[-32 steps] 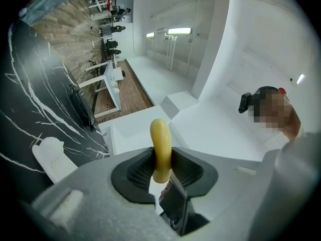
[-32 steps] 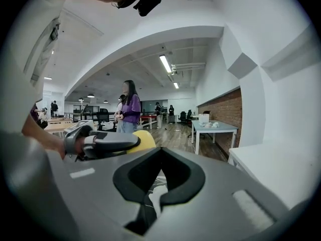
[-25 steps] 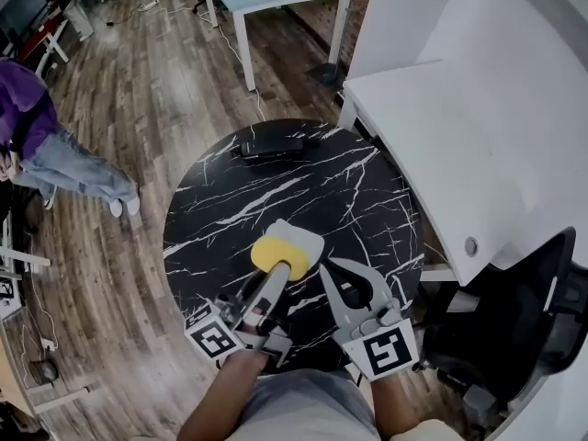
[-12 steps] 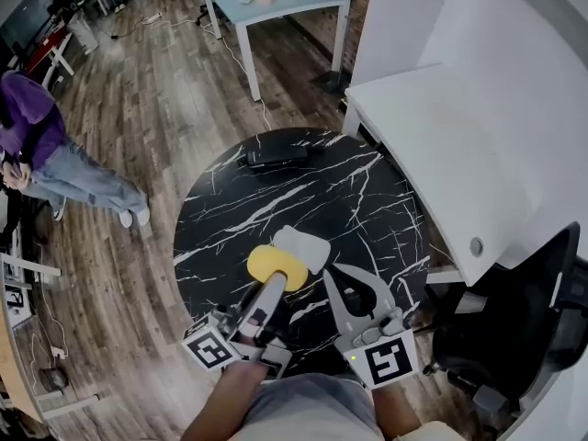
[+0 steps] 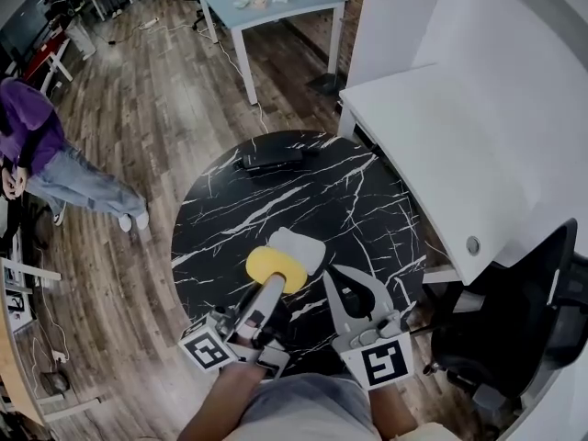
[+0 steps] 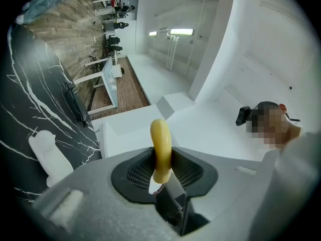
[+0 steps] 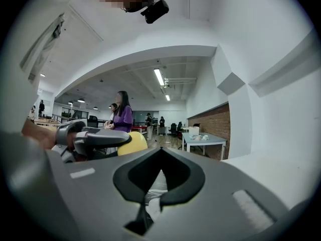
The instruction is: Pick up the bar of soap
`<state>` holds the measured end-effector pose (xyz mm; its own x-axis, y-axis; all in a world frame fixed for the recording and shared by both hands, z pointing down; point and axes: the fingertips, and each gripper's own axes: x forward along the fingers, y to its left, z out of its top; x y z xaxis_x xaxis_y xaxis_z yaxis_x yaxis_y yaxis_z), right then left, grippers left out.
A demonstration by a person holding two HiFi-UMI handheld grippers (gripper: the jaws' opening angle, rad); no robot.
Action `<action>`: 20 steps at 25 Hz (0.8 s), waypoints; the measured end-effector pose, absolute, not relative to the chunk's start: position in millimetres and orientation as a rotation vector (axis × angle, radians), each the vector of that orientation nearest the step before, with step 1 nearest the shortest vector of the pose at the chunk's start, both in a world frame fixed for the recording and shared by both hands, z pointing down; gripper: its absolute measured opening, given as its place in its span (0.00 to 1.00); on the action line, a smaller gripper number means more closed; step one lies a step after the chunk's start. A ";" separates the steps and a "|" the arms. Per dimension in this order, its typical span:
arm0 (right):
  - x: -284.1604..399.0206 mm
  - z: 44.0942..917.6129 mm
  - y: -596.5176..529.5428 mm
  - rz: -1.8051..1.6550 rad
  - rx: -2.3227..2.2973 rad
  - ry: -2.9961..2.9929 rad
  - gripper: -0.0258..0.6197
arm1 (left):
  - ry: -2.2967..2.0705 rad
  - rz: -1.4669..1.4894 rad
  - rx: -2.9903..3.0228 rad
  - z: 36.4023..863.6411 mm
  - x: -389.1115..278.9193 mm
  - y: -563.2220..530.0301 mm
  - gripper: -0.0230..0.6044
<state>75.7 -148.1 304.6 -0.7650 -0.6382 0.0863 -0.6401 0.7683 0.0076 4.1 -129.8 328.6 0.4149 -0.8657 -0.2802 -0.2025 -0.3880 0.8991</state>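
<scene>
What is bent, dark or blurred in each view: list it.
Head view: sharp, but the lens bows the floorboards and the desk edges. Left gripper view: black round rim, the room tipped sideways, the soap crisp, a mosaic patch at right. Right gripper view: black rim too, the ceiling light bright, a mosaic patch at top.

The left gripper (image 5: 273,285) and the right gripper (image 5: 344,277) are moulded in plain grey, and a white marker cube with a black square pattern is fixed to each: the left cube (image 5: 207,350) and the right cube (image 5: 381,360). The jaws are lined with black pads (image 6: 134,175) of fine mesh texture. A pale grey garment (image 5: 308,413) is worn, and a small black head camera (image 7: 154,11) is carried.
</scene>
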 end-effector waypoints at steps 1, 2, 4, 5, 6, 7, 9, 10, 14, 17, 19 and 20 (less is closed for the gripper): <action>76.7 304.3 -148.2 0.034 1.044 -2.875 0.04 | -0.916 -1.002 1.838 328.4 4.9 -130.0 0.20; 77.7 304.0 -148.4 0.036 1.047 -2.873 0.04 | -0.916 -1.001 1.839 328.5 5.6 -130.2 0.20; 79.7 304.1 -149.0 0.043 1.053 -2.868 0.04 | -0.925 -0.995 1.840 329.9 6.3 -130.8 0.20; 80.6 304.2 -149.2 0.047 1.056 -2.867 0.04 | -0.931 -0.993 1.839 331.0 6.4 -130.8 0.20; 81.3 304.2 -149.1 0.050 1.058 -2.866 0.04 | -0.936 -0.992 1.838 332.0 6.3 -130.6 0.20; 81.7 304.2 -148.9 0.049 1.058 -2.866 0.04 | -0.940 -0.991 1.837 333.0 6.0 -130.3 0.20; 81.6 303.4 -148.5 0.038 1.057 -2.865 0.04 | -0.957 -0.985 1.843 334.7 4.9 -129.7 0.20; 81.2 303.1 -148.4 0.034 1.056 -2.864 0.04 | -0.968 -0.979 1.847 335.8 4.4 -129.2 0.20; 77.4 300.3 -146.7 0.014 1.044 -2.869 0.04 | -0.976 -0.983 1.839 339.2 1.6 -126.4 0.20; 72.6 300.3 -144.7 0.018 1.037 -2.874 0.04 | -0.982 -0.987 1.834 340.8 -3.3 -124.2 0.20; 71.6 301.7 -144.3 0.024 1.037 -2.869 0.04 | -0.982 -0.992 1.832 341.8 -4.7 -124.4 0.20; 71.5 302.3 -144.3 0.025 1.037 -2.865 0.04 | -0.981 -0.993 1.831 342.5 -5.0 -124.7 0.20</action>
<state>71.5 -144.3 302.3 -0.7645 -0.6377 0.0941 -0.6392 0.7688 0.0169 -5.0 -124.7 342.5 0.3866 -0.8862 -0.2553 -0.2440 -0.3652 0.8984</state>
